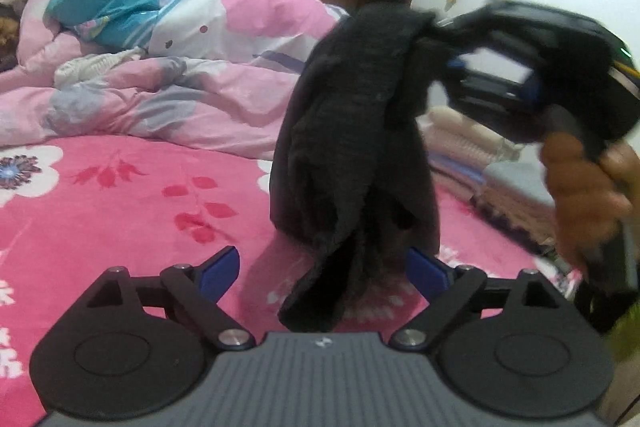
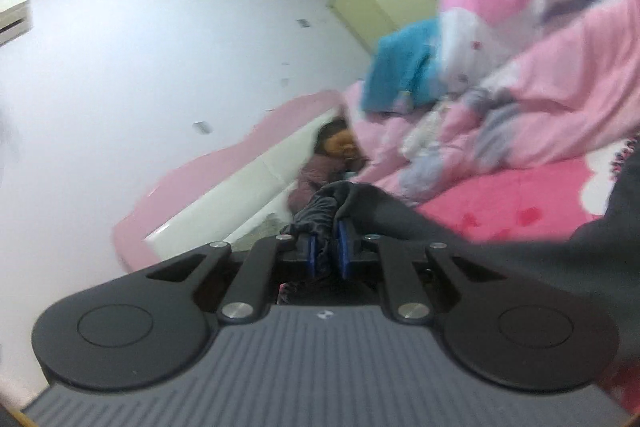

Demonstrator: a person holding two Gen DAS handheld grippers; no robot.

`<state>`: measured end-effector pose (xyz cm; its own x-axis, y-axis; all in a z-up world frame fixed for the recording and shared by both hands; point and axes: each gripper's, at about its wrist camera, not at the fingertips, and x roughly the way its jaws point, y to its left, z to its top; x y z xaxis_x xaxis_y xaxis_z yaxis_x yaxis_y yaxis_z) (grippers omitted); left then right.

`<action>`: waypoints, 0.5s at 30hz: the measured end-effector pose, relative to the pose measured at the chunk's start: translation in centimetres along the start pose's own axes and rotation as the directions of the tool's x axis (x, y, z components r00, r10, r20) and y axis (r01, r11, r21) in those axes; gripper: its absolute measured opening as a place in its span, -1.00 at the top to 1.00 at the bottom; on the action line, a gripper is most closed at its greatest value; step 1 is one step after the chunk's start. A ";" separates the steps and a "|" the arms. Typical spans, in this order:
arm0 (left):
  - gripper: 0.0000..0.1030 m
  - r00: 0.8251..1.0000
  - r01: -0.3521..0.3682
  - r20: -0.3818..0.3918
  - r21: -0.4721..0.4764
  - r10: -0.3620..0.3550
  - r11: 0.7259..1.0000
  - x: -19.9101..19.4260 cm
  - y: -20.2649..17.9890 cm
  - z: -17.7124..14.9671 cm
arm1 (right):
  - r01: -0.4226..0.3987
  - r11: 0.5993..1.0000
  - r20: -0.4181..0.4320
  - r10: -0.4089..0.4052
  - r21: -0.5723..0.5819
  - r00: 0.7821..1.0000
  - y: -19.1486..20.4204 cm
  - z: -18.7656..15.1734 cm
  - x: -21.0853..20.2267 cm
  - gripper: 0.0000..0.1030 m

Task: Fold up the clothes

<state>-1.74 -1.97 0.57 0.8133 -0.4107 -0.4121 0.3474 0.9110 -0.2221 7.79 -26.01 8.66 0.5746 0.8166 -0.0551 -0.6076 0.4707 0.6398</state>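
Left gripper [image 1: 320, 269] sits spread wide in its own view, blue pads well apart and pressing on nothing. Between and just beyond them I see the black garment [image 1: 352, 155] hanging with its long axis vertical, its lower hem drooping into the gap between my fingers without being pinched. Its top is bunched in the right gripper [image 1: 430, 23], which comes in from the upper right, held by a hand [image 1: 584, 187]. Below lies the pink floral bedsheet [image 1: 120, 195], with a rumpled pink duvet [image 1: 200, 99] and a teal garment [image 1: 116, 3] behind.

Right wrist view: the right gripper [image 2: 325, 251] is clamped on a fold of the black garment [image 2: 400, 219], pads nearly together with cloth squeezed between. The rest drapes off to the right. The view is tilted and blurred; a pink headboard [image 2: 224, 167] and the duvet [image 2: 540, 67] show behind.

I judge the left is nearest the free bottom edge, straight ahead of it, so that hand should take the hem.
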 end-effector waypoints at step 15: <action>-0.64 0.968 0.058 -0.246 0.029 -0.049 0.998 10.6 -0.1 -2.9 | 0.242 0.875 0.023 -0.277 0.419 0.961 -18.6 -1.3 -2.7 0.82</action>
<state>5.50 -6.52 -6.36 0.6557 -0.4517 -0.6050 0.4078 0.8862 -0.2197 16.80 -36.49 -4.07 0.7329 0.6464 -0.2122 -0.1626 0.4693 0.8680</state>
